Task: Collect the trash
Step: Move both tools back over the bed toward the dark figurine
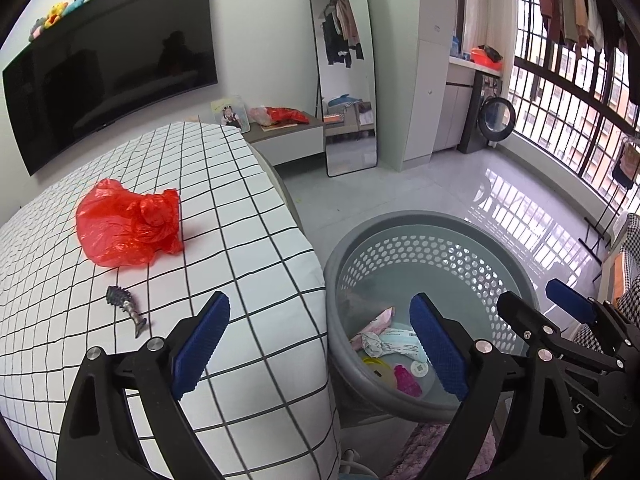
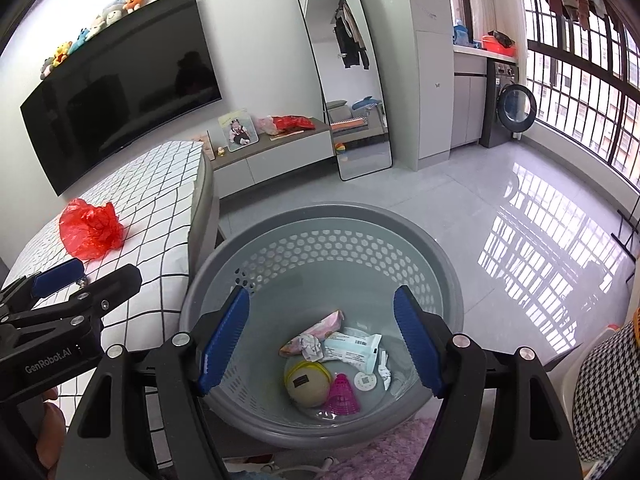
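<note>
Blue-padded black fingers of the left tool (image 1: 320, 344) stood spread wide with nothing between them, one finger over the edge of the bed with the white, black-gridded sheet (image 1: 224, 216), the other over the round grey perforated plastic basket (image 1: 424, 248) on the floor beside it. Just to its right, the right tool (image 2: 322, 342) hung above the basket's opening, its jaws likewise apart and empty.

Trash lay at the bottom of the basket: a crumpled pink wrapper (image 2: 328, 326), a pale blue-and-white packet (image 2: 354, 350), a crumpled scrap of white paper (image 2: 310, 346), a round yellow-rimmed cream lid (image 2: 307, 386), a magenta plastic shuttlecock-shaped piece (image 2: 343, 394) and a small white disc (image 2: 365, 381).

On the bed, well apart from the basket, a crumpled red plastic bag (image 1: 128, 224) rested on the sheet. Nearer the left tool lay a small dark metal fish-skeleton trinket (image 1: 126, 308). A pink fluffy rug (image 2: 392, 448) showed beneath the basket's near side.
</note>
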`<action>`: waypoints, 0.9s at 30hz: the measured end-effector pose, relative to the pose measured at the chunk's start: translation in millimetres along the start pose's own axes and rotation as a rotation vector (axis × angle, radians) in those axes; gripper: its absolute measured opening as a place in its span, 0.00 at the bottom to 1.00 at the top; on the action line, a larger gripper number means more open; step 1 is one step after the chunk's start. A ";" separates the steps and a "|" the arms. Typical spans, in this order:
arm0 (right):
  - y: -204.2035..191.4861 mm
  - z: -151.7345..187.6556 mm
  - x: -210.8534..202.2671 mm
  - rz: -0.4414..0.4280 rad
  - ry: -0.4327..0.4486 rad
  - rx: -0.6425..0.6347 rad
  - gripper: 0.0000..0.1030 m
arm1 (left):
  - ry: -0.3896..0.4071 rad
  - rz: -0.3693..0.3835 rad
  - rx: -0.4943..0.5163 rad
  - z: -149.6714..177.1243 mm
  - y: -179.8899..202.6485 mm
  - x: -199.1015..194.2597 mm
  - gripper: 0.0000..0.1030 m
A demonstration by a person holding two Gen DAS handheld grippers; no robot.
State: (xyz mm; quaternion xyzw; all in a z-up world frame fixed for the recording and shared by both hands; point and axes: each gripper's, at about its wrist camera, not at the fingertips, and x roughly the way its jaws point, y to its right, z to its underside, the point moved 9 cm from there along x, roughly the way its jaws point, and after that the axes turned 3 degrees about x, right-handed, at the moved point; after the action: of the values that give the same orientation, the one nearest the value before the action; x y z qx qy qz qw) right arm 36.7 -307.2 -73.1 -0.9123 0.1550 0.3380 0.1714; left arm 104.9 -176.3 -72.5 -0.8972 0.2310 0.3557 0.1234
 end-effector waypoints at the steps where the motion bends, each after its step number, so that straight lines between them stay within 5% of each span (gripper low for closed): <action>1: -2.7 -0.2 -1.4 -0.003 0.002 -0.006 0.69 | 0.003 -0.002 -0.003 0.4 -2.0 -1.8 0.87; 13: -37.2 0.7 -10.7 -0.077 0.014 -0.047 0.70 | 0.029 -0.050 -0.055 9.5 -35.0 -22.5 0.88; 27: -117.2 8.0 17.6 -0.260 -0.087 -0.136 0.69 | -0.020 -0.177 -0.180 43.6 -122.4 -28.0 0.88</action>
State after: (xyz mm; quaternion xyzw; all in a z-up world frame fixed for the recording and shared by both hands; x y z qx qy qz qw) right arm 91.6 -202.1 -66.2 -0.9186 0.0048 0.3621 0.1579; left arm 123.2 -44.8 -77.3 -0.9179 0.1166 0.3718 0.0758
